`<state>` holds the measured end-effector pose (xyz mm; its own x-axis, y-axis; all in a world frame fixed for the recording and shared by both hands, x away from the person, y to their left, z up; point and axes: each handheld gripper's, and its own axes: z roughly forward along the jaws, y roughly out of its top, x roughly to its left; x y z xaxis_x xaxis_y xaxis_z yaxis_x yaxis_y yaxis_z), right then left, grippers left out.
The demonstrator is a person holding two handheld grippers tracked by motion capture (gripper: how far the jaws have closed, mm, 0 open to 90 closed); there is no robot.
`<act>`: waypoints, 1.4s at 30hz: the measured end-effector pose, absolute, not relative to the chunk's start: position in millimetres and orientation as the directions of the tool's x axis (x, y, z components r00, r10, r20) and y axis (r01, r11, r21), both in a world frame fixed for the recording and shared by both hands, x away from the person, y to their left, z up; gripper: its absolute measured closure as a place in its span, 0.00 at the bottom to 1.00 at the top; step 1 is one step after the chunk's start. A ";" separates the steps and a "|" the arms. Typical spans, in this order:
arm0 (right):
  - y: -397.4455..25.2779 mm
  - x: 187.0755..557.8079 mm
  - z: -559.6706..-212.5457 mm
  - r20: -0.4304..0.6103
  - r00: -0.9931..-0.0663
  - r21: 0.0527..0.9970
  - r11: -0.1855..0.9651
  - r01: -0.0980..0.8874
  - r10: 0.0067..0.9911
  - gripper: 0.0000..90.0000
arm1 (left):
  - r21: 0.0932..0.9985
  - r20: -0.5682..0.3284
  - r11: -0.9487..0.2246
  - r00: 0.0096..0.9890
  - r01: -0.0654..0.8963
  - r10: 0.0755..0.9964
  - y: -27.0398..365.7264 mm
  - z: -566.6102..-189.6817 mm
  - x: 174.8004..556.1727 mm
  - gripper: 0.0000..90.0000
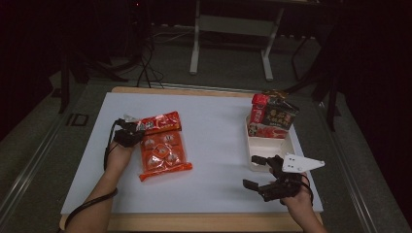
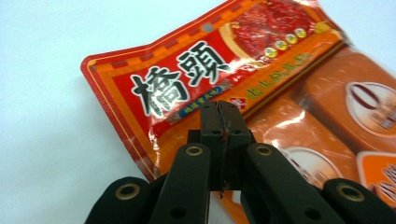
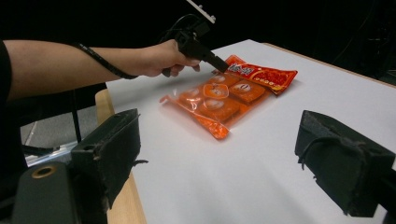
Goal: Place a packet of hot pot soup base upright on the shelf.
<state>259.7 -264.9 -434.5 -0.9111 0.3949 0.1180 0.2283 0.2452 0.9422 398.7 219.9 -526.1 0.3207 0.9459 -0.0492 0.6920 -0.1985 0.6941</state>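
You are working on a white board [image 1: 214,145] laid over a wooden table [image 1: 194,224], whose wood shows as a strip along the near edge and a thin line at the far edge. Around it the room is dark: grey floor, a pale metal stand [image 1: 233,29] beyond the far edge, and cables on the floor at far left.

Your left gripper [image 1: 132,130] sits at the left side of the board with its jaws pressed together on the near-left corner of the red snack packet [image 1: 158,122]. In the left gripper view the jaws meet with only a thin seam between them, on the packet's edge [image 2: 187,84]. That packet lies across the far end of the orange multi-pack bag [image 1: 163,154], which rests flat on the board just right of your left hand [image 1: 118,155].

Your right gripper [image 1: 257,171] hovers at the near right, jaws spread wide and holding nothing. Just beyond it stands a white tray [image 1: 265,148] with a dark boxed snack [image 1: 272,119] propped at its far end, close to the board's right edge.

The middle of the board, between the orange bag and the tray, is bare white surface, as is the near strip in front of your right gripper.
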 end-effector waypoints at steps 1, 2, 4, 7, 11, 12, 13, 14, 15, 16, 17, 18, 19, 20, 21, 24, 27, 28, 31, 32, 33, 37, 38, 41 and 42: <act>-264.7 259.8 -434.6 0.118 -0.911 0.942 0.246 0.228 0.394 0.15 | 0.695 -0.046 -0.203 0.325 0.689 0.945 218.6 -527.2 400.2 1.00; -264.5 260.0 -434.7 0.118 -0.911 0.942 0.247 0.229 0.394 0.15 | 0.691 -0.043 -0.209 0.328 0.692 0.944 217.3 -528.4 401.9 1.00; -264.3 260.1 -434.6 0.116 -0.912 0.942 0.247 0.227 0.394 0.15 | 0.686 -0.045 -0.211 0.330 0.696 0.943 216.3 -529.6 403.7 1.00; -264.5 259.2 -434.9 0.116 -0.912 0.942 0.249 0.227 0.393 0.15 | 0.666 -0.062 -0.213 0.338 0.715 0.939 215.7 -530.3 407.2 1.00; -264.8 259.2 -435.4 0.114 -0.913 0.941 0.253 0.225 0.392 0.15 | 0.662 -0.049 -0.244 0.366 0.708 0.929 208.8 -528.8 403.3 1.00; -265.2 258.9 -435.2 0.115 -0.913 0.941 0.253 0.226 0.391 0.15 | 0.666 -0.069 -0.237 0.374 0.708 0.925 207.4 -528.5 402.1 1.00; -265.2 259.0 -435.3 0.115 -0.913 0.941 0.251 0.227 0.391 0.15 | 0.665 -0.066 -0.252 0.392 0.702 0.918 204.4 -527.8 400.7 1.00; -265.1 259.1 -435.3 0.117 -0.913 0.941 0.250 0.228 0.391 0.15 | 0.666 -0.059 -0.264 0.402 0.698 0.914 201.2 -527.3 399.3 1.00; -264.9 259.1 -435.2 0.119 -0.913 0.941 0.248 0.229 0.391 0.15 | 0.669 -0.069 -0.262 0.409 0.695 0.910 199.2 -527.3 398.5 1.00; -264.6 259.0 -435.0 0.121 -0.913 0.941 0.247 0.230 0.390 0.15 | 0.668 -0.066 -0.266 0.411 0.695 0.909 196.0 -526.8 397.8 1.00; -264.2 258.8 -434.6 0.119 -0.914 0.941 0.249 0.228 0.389 0.15 | 0.667 -0.067 -0.266 0.411 0.696 0.909 194.6 -526.5 397.3 1.00; -263.5 258.6 -434.5 0.117 -0.914 0.942 0.249 0.226 0.389 0.15 | 0.666 -0.074 -0.266 0.416 0.697 0.906 194.5 -526.6 396.9 1.00; -262.9 258.4 -434.4 0.116 -0.915 0.942 0.250 0.225 0.387 0.15 | 0.668 -0.073 -0.266 0.417 0.695 0.906 194.6 -526.8 396.4 1.00; -262.5 258.2 -434.5 0.115 -0.915 0.942 0.251 0.224 0.386 0.15 | 0.670 -0.070 -0.267 0.418 0.693 0.906 194.3 -527.0 396.0 1.00; -262.3 258.1 -434.7 0.114 -0.915 0.941 0.254 0.224 0.386 0.15 | 0.670 -0.072 -0.267 0.418 0.692 0.905 194.8 -527.2 396.4 1.00; -262.5 258.5 -435.4 0.120 -0.915 0.940 0.252 0.229 0.385 0.15 | 0.667 -0.072 -0.260 0.409 0.698 0.910 194.0 -528.6 398.7 1.00; -263.3 258.1 -435.0 0.120 -0.915 0.941 0.250 0.229 0.385 0.15 | 0.660 -0.050 -0.269 0.399 0.701 0.916 190.6 -529.8 402.3 1.00; -263.4 257.9 -434.9 0.121 -0.915 0.941 0.249 0.229 0.385 0.15 | 0.658 -0.039 -0.279 0.402 0.699 0.915 190.0 -530.0 403.5 1.00; -263.8 257.8 -435.1 0.117 -0.915 0.941 0.252 0.227 0.386 0.15 | 0.646 -0.041 -0.297 0.420 0.703 0.907 191.1 -530.0 407.7 1.00; -264.2 258.0 -435.3 0.120 -0.914 0.941 0.250 0.229 0.386 0.15 | 0.640 -0.048 -0.306 0.434 0.705 0.900 192.0 -530.0 408.8 1.00; -264.5 258.0 -435.3 0.120 -0.914 0.940 0.251 0.230 0.388 0.15 | 0.630 -0.077 -0.297 0.439 0.717 0.895 194.2 -529.2 410.3 1.00; -264.5 257.6 -435.0 0.121 -0.914 0.941 0.248 0.230 0.386 0.15 | 0.622 -0.108 -0.301 0.459 0.723 0.882 193.9 -528.1 408.5 1.00; -264.4 257.4 -434.9 0.118 -0.914 0.941 0.251 0.228 0.387 0.15 | 0.624 -0.120 -0.297 0.464 0.723 0.878 192.8 -528.5 406.8 1.00; -264.0 257.8 -435.1 0.119 -0.914 0.940 0.252 0.229 0.387 0.15 | 0.634 -0.136 -0.304 0.489 0.711 0.862 184.6 -529.7 400.2 1.00; -263.7 258.2 -435.2 0.118 -0.914 0.940 0.253 0.228 0.387 0.15 | 0.638 -0.134 -0.313 0.502 0.704 0.855 180.7 -530.0 398.1 1.00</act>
